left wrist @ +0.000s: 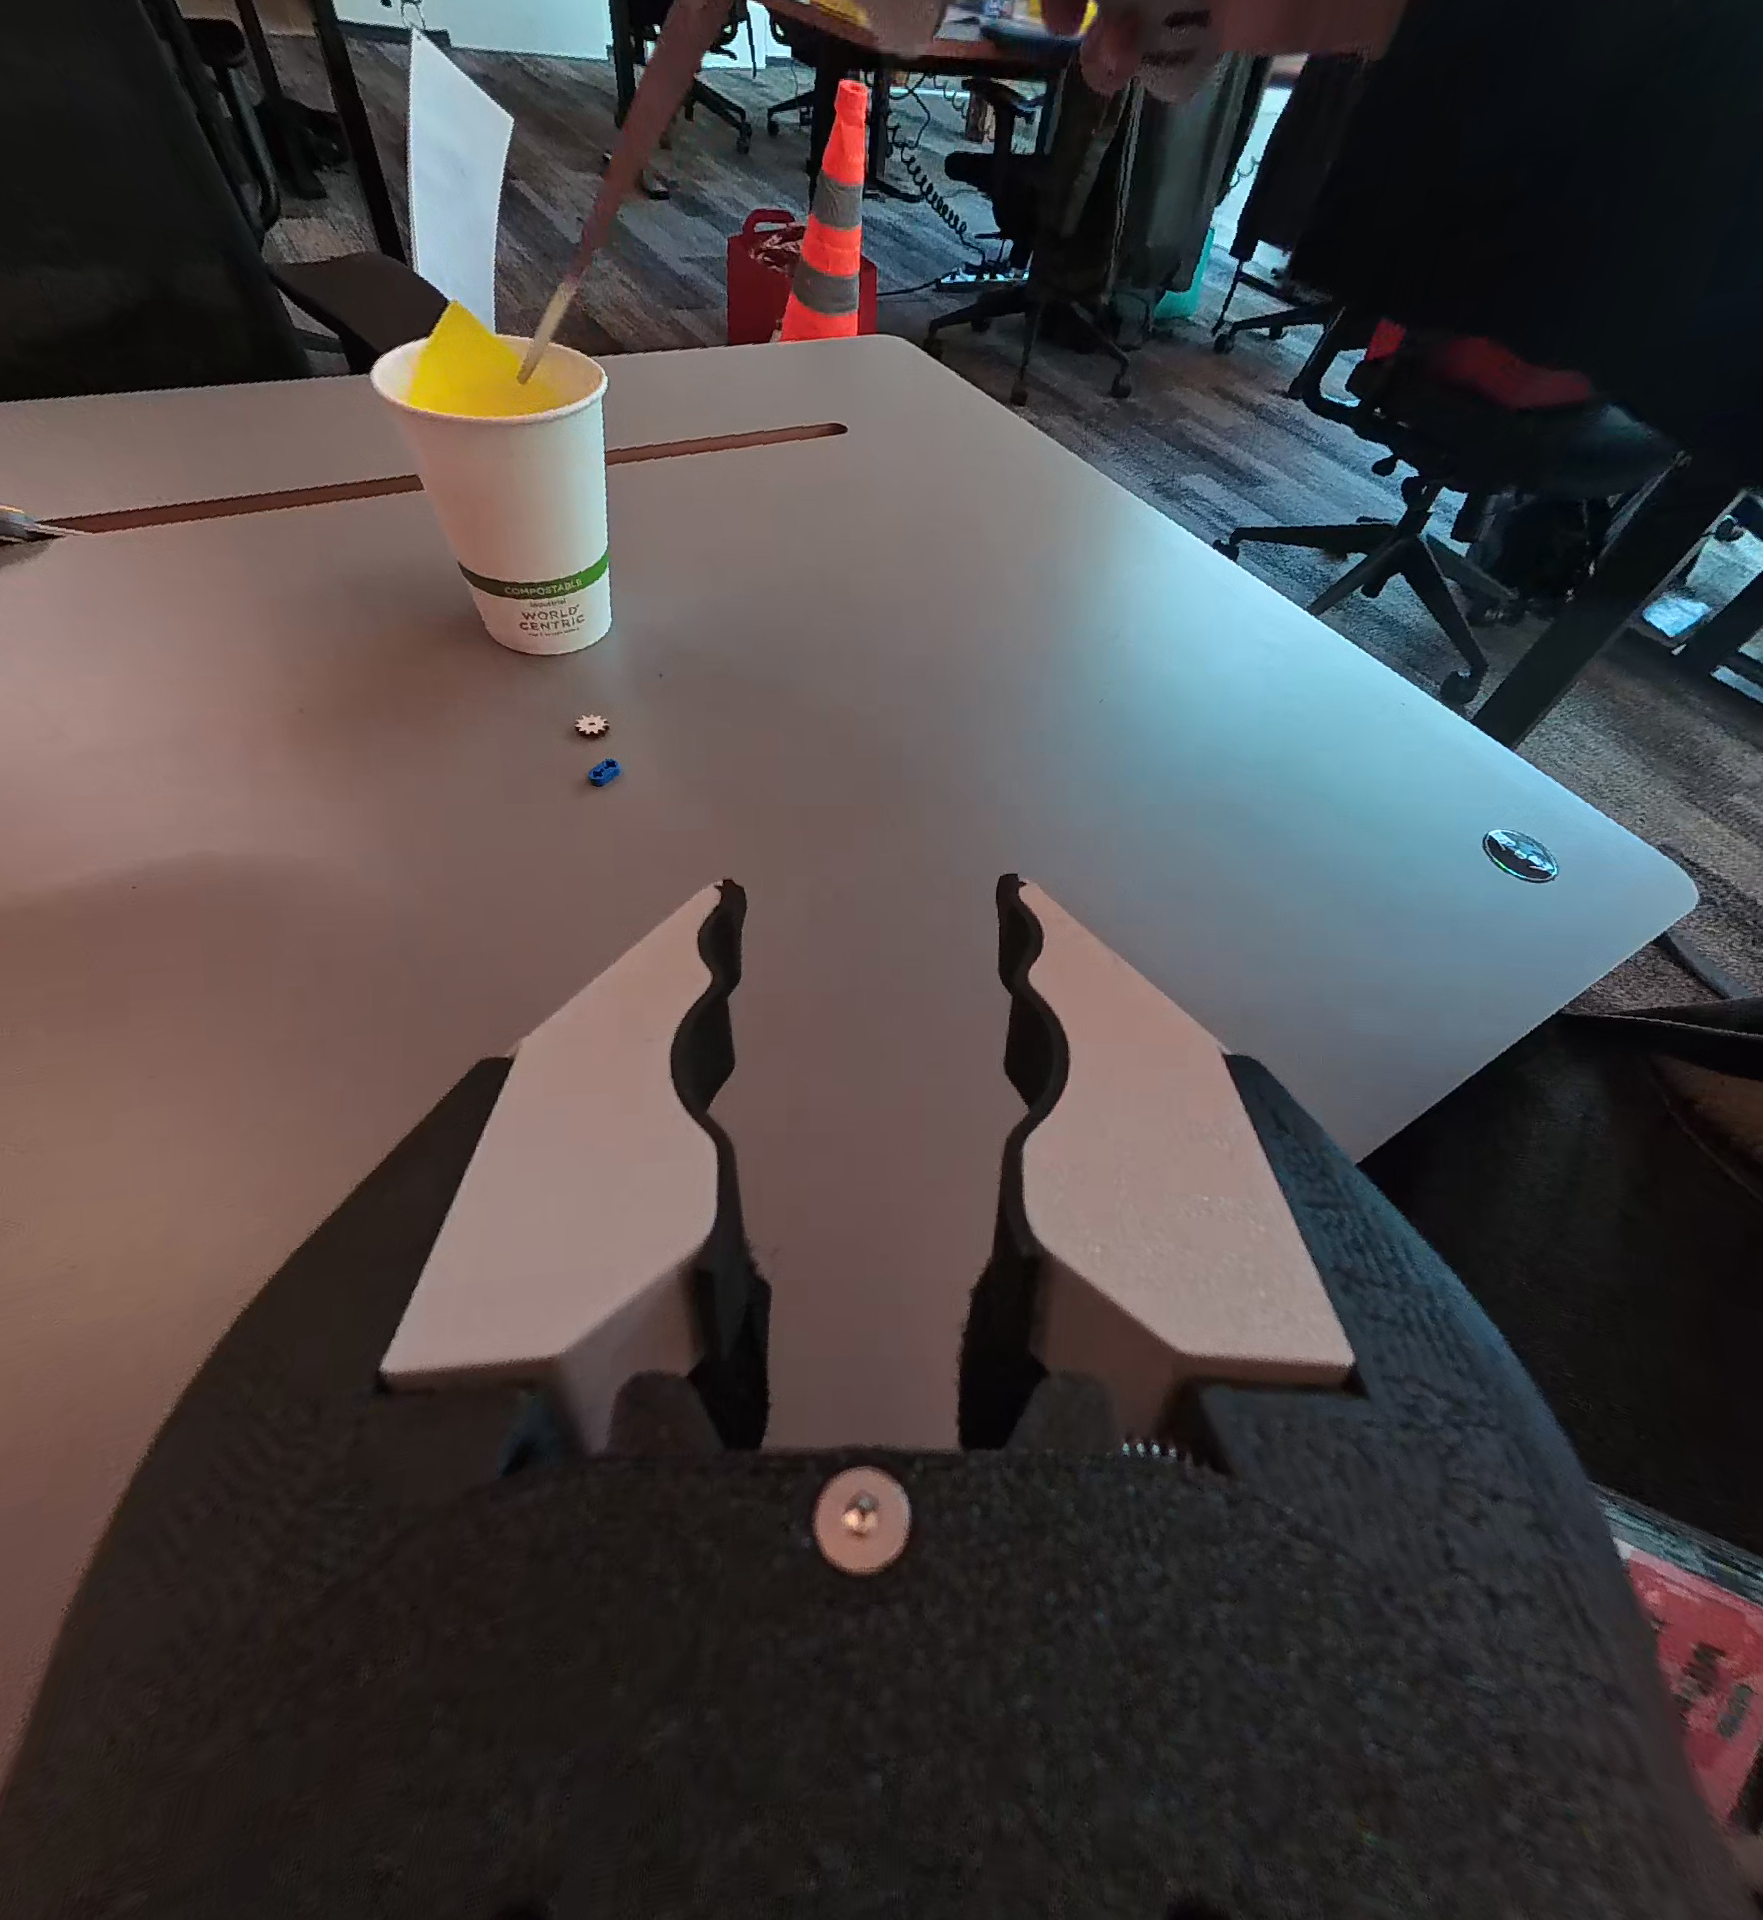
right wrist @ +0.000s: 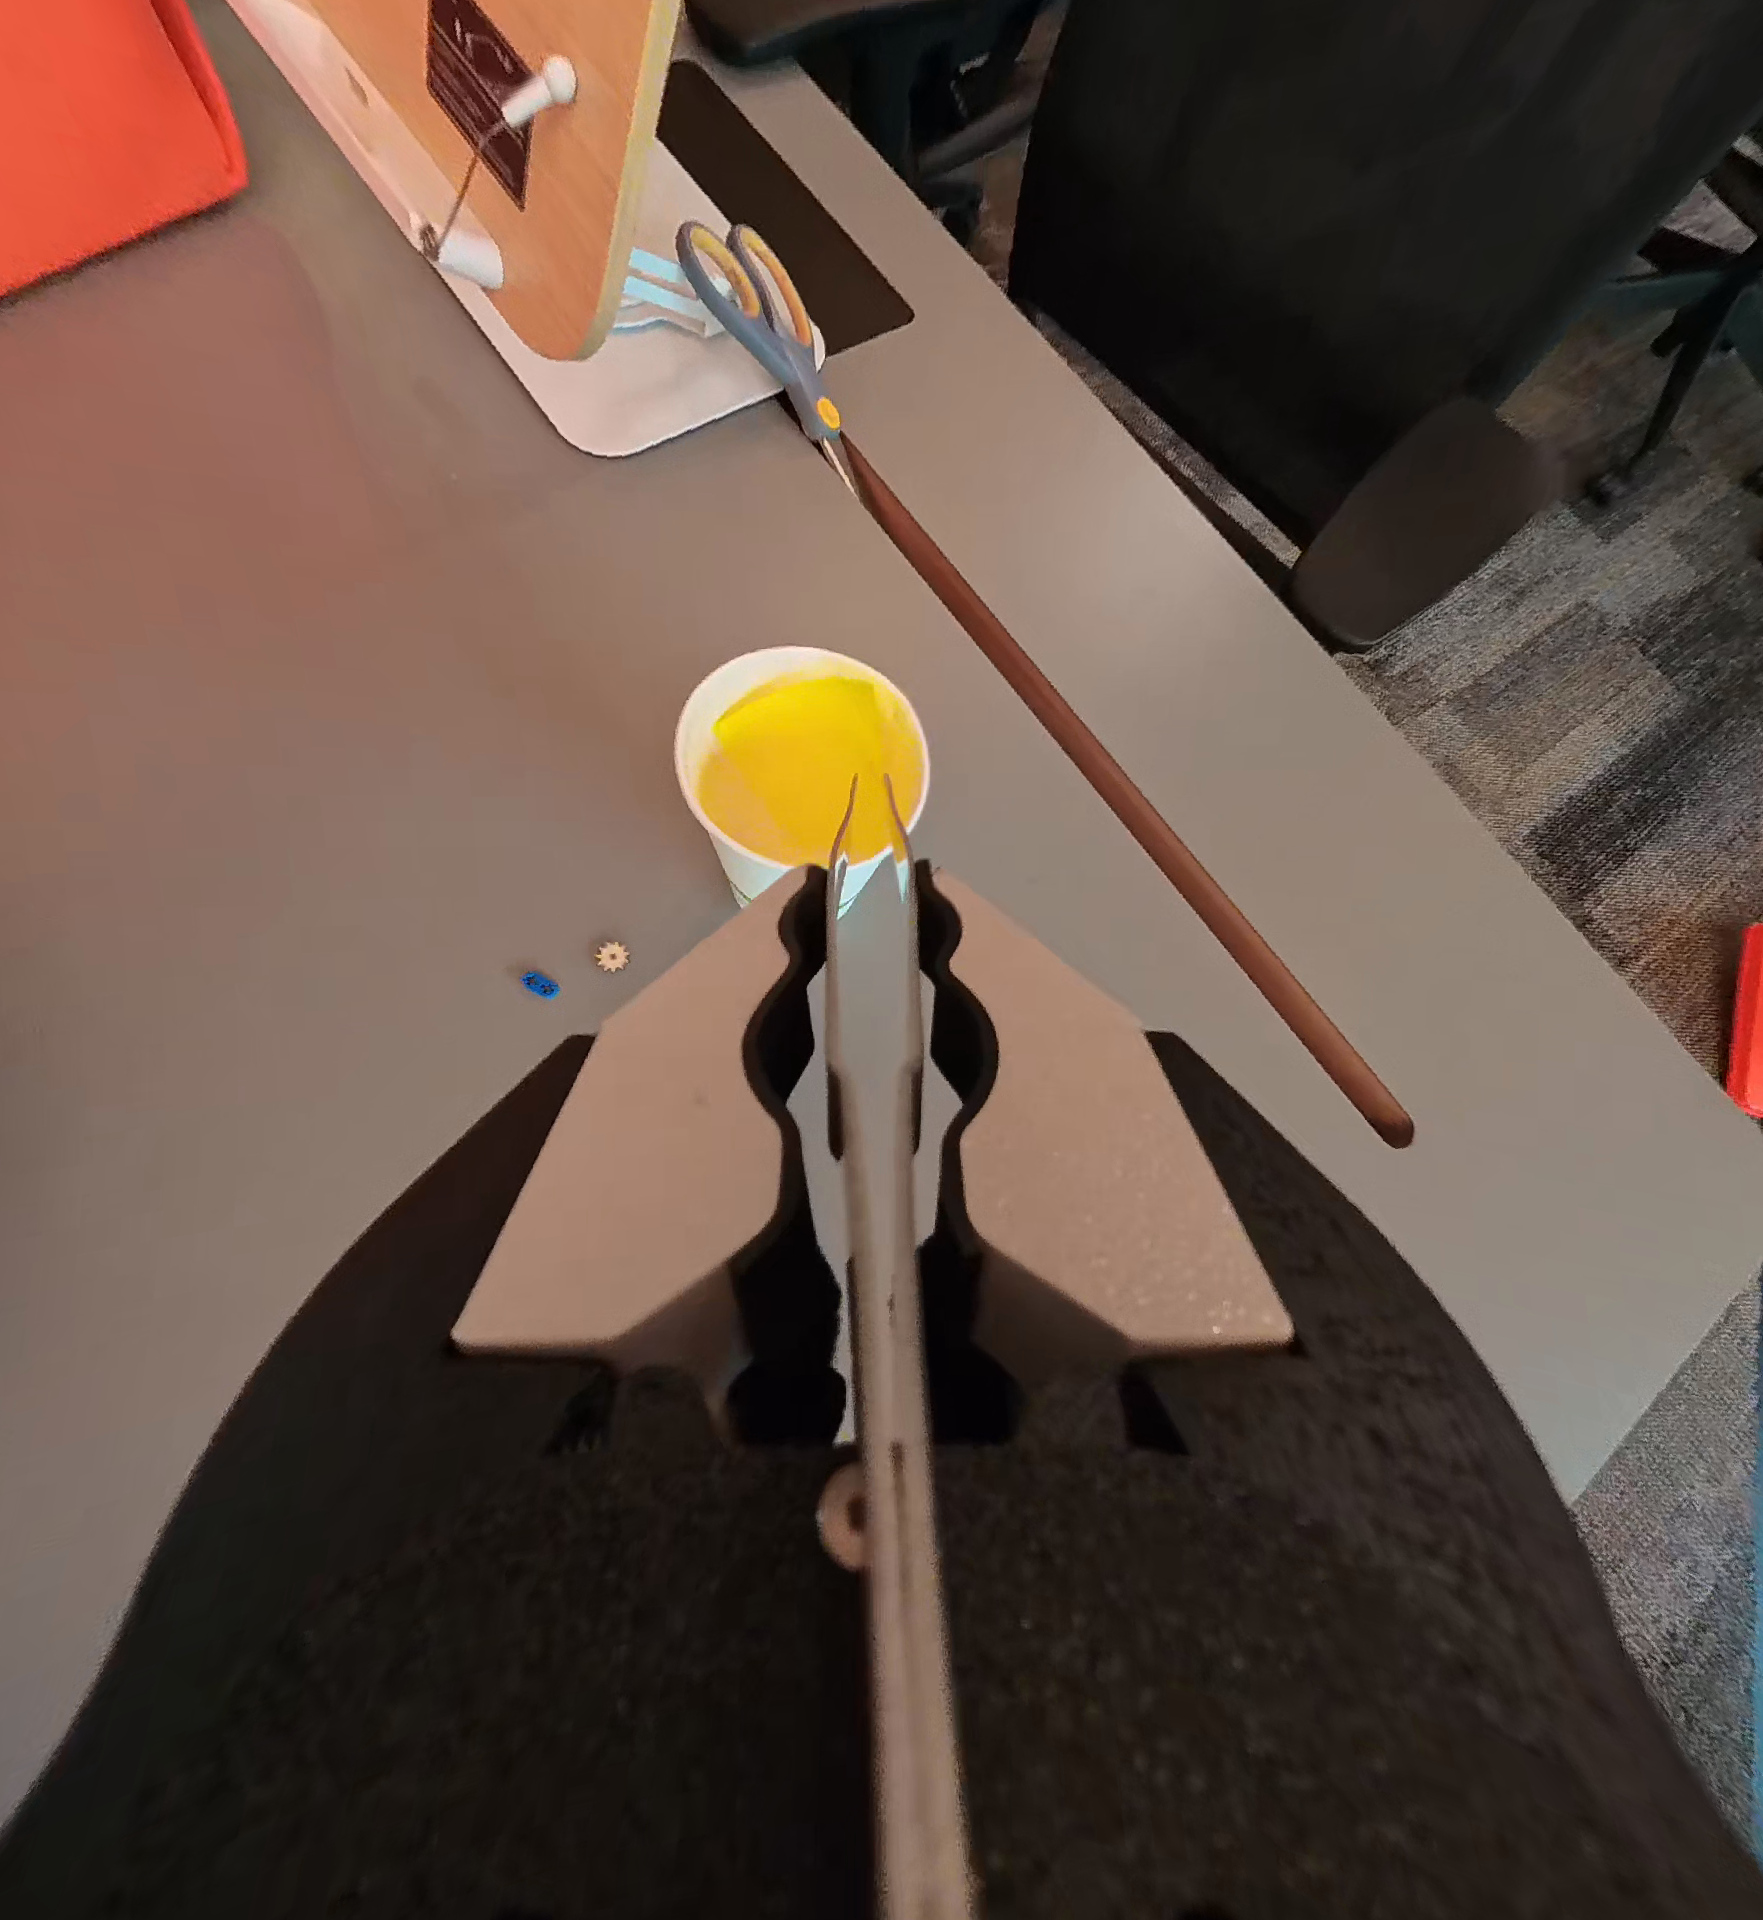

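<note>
Right gripper (right wrist: 869, 883) clamped on tweezers (right wrist: 872, 1039), tips apart and poised over the mouth of the cup (right wrist: 742, 727), just above the yellow sheet (right wrist: 794, 758) inside. Left gripper (left wrist: 866, 894) held low over the table (left wrist: 1064, 623), jaws apart, nothing between them, well short of the cup.

Risks, judged from here: cup light and unbraced (no gripper steadying it), so a nudge of the rim by the tweezers could tip or slide it. Tips could snag the sheet. Gear (right wrist: 611, 956) and blue piece (right wrist: 540, 983) small enough to be swept off if the cup skids.

Right wrist view alone: inside of the cup from above, scissors (right wrist: 763, 312), wooden board (right wrist: 544, 156). Left wrist view alone: cup's side, the tweezers entering at a slant, traffic cone (left wrist: 835, 229) beyond the table.
</note>
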Demonstrator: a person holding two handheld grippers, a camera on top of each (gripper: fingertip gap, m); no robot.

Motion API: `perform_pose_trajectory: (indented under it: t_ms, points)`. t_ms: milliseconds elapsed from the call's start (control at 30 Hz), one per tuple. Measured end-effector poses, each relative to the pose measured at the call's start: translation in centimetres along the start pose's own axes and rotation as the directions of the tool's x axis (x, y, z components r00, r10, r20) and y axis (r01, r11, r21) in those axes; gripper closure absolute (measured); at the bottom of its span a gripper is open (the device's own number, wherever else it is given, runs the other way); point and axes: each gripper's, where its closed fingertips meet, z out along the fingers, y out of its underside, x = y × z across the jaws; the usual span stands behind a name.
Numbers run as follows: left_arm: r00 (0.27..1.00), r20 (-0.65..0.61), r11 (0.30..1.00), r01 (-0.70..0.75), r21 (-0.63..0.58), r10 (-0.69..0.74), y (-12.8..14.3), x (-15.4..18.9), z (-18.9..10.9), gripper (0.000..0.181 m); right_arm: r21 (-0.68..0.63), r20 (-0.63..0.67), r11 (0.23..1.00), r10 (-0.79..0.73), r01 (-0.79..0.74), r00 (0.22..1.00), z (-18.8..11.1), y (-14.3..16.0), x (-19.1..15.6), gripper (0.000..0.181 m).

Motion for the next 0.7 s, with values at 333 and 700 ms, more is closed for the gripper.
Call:
perform_pose_trajectory:
  t_ms: [333, 700]
  points:
    - [1.0, 0.005, 1.0, -0.009, -0.001, 0.009, 0.0, 0.0, -0.1, 0.131, 0.181, 0.019, 0.983, -0.022, 0.019, 1.0, -6.4, -0.9, -1.4, 0.166]
    - [1.0, 0.007, 1.0, -0.014, -0.015, 0.014, 0.4, 0.1, 0.2, 0.131, 0.347, 0.125, 0.934, 0.049, -0.09, 0.991, -5.9, 9.8, -7.9, 0.166]
